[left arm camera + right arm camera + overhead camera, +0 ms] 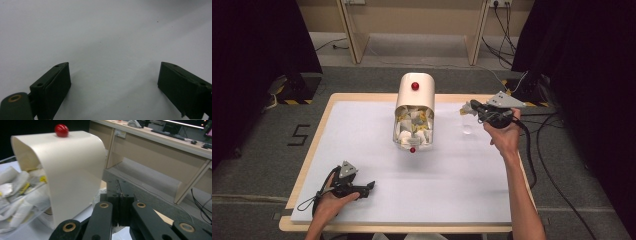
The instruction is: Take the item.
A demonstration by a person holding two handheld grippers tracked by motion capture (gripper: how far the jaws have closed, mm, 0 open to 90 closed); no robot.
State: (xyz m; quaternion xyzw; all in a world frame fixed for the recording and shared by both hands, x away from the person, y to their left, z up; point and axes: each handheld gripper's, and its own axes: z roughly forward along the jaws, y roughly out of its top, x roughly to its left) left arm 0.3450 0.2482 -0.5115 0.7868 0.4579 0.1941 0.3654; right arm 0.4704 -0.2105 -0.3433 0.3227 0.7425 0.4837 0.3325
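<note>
High view: the right hand-held gripper (471, 107) is held above the far right part of the table (362, 150), with a small pale packet (466, 108) at its tip and a small clear cup (467, 128) just below it on the table. In the right gripper view the jaws stand pressed together; a white scrap shows just beyond them, so the grip appears to be on the packet (the contact itself is partly hidden). To this gripper's left sits the box (414, 115), a clear bin full of white and yellow packets under a cream roll-back lid (72, 170) with a red knob (61, 130).

The left hand-held gripper (368, 188) rests near the table's front edge, well apart from the box, jaws wide apart and empty.

Judged progress: one packet is out of the box. Remaining: lower it into the cup and release.
</note>
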